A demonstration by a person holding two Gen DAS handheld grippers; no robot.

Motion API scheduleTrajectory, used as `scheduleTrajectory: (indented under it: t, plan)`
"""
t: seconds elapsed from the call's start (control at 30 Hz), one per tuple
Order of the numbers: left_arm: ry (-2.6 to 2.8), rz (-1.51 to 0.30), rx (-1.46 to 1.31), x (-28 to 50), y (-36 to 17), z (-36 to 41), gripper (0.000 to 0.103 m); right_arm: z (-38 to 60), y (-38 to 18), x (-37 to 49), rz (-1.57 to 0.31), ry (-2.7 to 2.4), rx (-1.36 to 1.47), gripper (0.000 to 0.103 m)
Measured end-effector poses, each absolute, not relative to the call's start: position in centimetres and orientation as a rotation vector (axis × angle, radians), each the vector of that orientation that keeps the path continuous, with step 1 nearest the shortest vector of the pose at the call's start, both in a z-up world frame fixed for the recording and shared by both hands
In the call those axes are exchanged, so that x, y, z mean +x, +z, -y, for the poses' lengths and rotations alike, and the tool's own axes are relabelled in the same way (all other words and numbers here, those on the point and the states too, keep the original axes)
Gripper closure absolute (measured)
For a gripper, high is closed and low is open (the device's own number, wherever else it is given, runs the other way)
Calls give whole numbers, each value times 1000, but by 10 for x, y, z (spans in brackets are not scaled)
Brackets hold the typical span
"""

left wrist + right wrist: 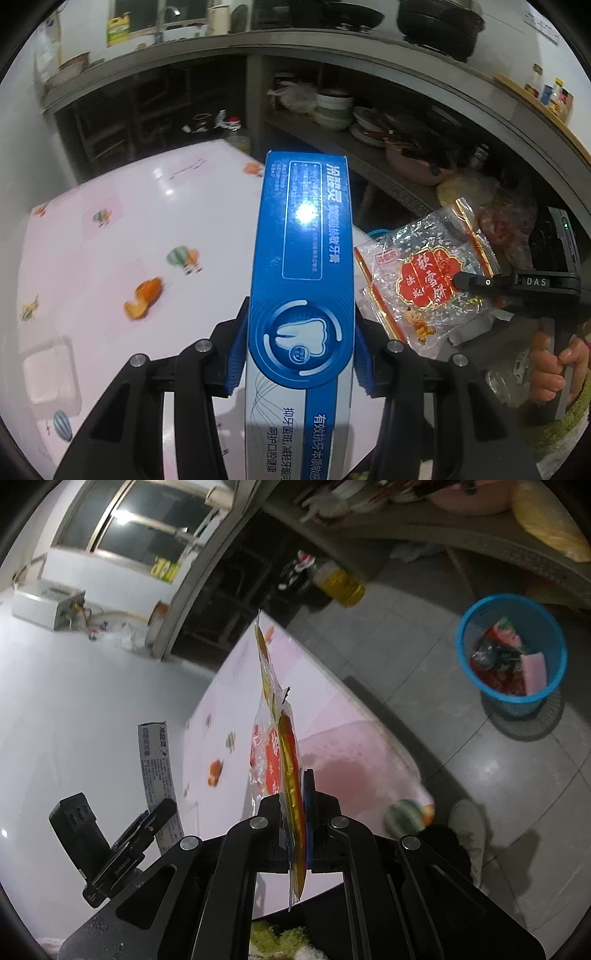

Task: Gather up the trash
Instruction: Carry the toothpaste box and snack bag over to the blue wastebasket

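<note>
The left tongs (301,354) clamp a blue toothpaste box (301,258) by its long sides, the blue pads pressing near its middle; the box runs forward out of the jaws, lifted above the pink surface (129,229). The right tongs (293,812) are squeezed nearly closed on a clear snack wrapper (275,746) with a red label, gripped at its lower edge so that it stands edge-on above the jaws, also off the surface. In the right wrist view a blue bin (511,653) with rubbish in it stands on the tiled floor (424,646), well apart from both tongs, beyond the edge of the surface.
</note>
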State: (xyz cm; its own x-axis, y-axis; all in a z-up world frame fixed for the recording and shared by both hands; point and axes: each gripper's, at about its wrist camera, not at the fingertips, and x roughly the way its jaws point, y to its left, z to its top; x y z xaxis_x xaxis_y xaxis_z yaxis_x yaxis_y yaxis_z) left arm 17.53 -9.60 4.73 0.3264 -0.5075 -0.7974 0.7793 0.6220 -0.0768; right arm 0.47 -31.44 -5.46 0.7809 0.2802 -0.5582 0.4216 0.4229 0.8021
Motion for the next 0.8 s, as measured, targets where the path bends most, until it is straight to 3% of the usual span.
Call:
scheduleTrajectory:
  t: [0.47, 0.8]
  plan:
    - [-1141, -992, 349, 180, 54, 252, 57, 419, -67, -109, -500, -532, 1244, 100]
    - [-1188, -1350, 439, 174, -41, 400, 57, 450, -162, -126, -562, -637, 1433, 100]
